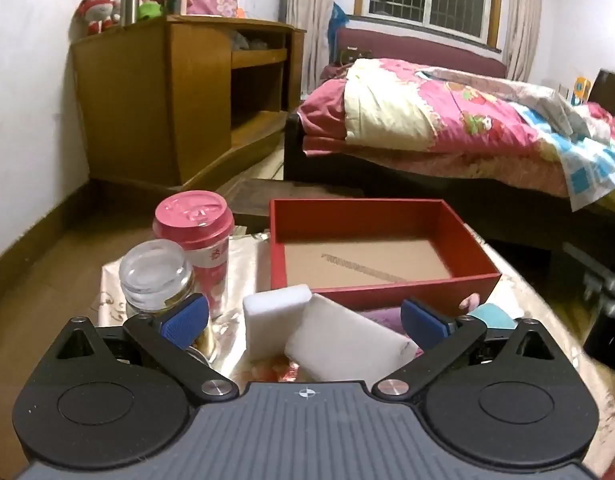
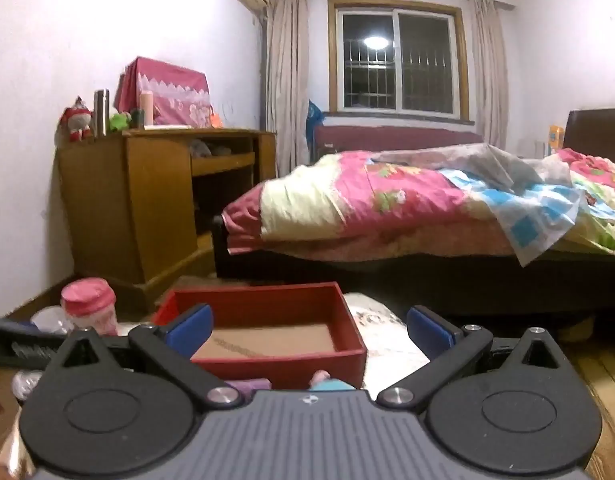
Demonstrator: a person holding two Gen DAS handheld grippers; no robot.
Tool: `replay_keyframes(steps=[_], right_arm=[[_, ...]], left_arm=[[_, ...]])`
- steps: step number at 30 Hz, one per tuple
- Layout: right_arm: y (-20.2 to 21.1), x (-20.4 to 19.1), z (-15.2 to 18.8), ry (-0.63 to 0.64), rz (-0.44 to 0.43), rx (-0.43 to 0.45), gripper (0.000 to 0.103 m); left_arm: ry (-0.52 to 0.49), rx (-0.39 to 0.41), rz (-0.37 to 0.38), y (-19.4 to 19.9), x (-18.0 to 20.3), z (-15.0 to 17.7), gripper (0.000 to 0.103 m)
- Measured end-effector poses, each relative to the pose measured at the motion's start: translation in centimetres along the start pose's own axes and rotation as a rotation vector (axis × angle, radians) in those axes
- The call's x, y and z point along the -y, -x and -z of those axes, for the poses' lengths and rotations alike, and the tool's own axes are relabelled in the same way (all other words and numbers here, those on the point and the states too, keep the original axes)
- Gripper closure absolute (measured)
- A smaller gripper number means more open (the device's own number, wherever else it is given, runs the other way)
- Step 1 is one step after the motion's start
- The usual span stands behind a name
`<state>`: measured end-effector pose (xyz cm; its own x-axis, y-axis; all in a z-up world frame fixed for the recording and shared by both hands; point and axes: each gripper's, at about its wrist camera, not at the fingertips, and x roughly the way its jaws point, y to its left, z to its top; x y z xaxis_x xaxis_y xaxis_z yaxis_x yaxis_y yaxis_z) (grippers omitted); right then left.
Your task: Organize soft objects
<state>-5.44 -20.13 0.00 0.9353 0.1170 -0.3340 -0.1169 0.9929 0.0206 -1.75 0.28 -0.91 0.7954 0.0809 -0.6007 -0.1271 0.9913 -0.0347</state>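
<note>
My left hand-held gripper point(image 1: 305, 322) is wide open and holds nothing. Two white sponges point(image 1: 307, 332) lie on the desk point(image 1: 243, 264) between its fingers, just in front of the red box point(image 1: 387, 216). My right hand-held gripper point(image 2: 309, 330) is wide open too, and points at the box.

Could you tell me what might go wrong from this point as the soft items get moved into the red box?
1. The glass jar and pink-lidded cup stand close beside the left gripper; a sideways swing could knock them over.
2. Two white sponge blocks overlap between its open jaws, so closing might catch both or squeeze one out.
3. The right gripper hangs open near the red box; both grippers could collide over it.
</note>
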Motion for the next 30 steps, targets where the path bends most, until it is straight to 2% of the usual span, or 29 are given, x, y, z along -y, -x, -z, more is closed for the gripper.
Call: replay_keyframes(steps=[2,7,16,30], right_arm=[[0.2,-0.7,-0.1,0.022,-0.001,0.023,0.023],[0.0,-1.5,0.4,0.071,0.016,0.021,0.023],[-1.6,-0.5,0.7,0.066,0.063,-0.017,0.023],[-2.0,-0.1,0.8,0.039,0.055,-0.039,0.023]], left_arm=[[-0.003,-0.007,-0.022,0.0,-0.1,0.1,0.005],[0.055,-0.028,-0.008,0.0,-0.3,-0.5,0.005],[0.012,-0.040,-0.011,-0.5,1.0,-0.2,0.005],[-0.004,-0.050,-0.004,-0.7,1.3,0.0,0.005]])
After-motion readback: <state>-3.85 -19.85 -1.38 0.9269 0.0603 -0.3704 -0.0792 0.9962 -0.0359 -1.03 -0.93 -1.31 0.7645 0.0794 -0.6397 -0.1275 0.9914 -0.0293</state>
